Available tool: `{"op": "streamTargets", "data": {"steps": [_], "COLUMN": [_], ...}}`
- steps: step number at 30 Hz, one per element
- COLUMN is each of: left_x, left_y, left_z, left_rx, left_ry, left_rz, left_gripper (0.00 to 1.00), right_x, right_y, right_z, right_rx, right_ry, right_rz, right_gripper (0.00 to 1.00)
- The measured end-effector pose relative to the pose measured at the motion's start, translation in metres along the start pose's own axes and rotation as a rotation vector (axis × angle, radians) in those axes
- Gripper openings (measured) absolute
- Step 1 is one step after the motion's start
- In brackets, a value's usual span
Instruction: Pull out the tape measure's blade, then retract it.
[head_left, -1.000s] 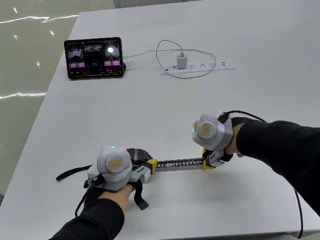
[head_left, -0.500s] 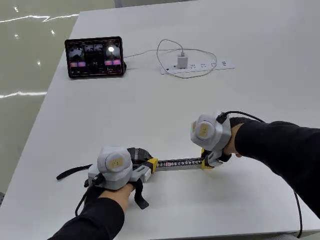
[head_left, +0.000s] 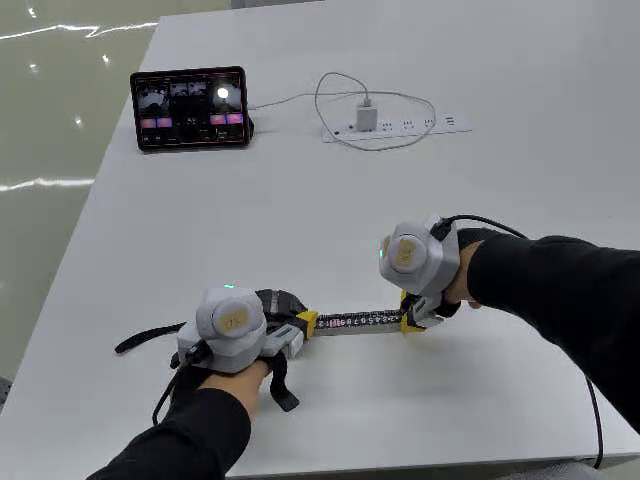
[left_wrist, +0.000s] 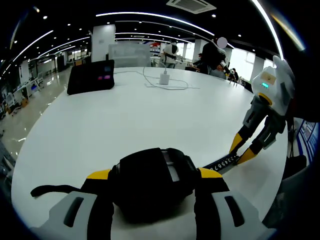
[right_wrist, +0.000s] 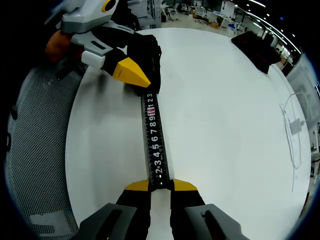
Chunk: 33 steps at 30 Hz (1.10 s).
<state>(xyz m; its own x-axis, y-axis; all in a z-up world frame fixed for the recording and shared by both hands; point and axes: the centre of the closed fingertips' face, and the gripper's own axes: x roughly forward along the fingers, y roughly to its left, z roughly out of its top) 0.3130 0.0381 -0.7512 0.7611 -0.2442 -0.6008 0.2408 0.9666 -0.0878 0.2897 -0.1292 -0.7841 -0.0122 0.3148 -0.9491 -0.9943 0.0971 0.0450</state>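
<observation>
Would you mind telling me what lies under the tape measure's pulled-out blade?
Bare white table lies under the blade. Its tip is hidden between the right gripper's closed jaws, and its root runs into the black case held by the left gripper.

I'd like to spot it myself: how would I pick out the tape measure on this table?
Start at the big white table and come to its near edge, away from the tablet and power strip. There the left claw grips a black case, from which a thin blade runs to the right claw; its printed numbers set it apart.
</observation>
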Motion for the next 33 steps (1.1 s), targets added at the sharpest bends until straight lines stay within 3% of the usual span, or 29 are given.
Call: {"op": "streamTargets", "data": {"steps": [33], "left_x": [0.001], "left_y": [0.000], "left_z": [0.000], "left_rx": [-0.002], "left_ry": [0.000], "left_rz": [-0.002], "left_gripper": [0.61], "right_x": [0.003], "right_y": [0.000], "right_z": [0.011], "right_rx": [-0.003], "right_ry": [-0.017], "right_rz": [0.003], "right_gripper": [0.11]}}
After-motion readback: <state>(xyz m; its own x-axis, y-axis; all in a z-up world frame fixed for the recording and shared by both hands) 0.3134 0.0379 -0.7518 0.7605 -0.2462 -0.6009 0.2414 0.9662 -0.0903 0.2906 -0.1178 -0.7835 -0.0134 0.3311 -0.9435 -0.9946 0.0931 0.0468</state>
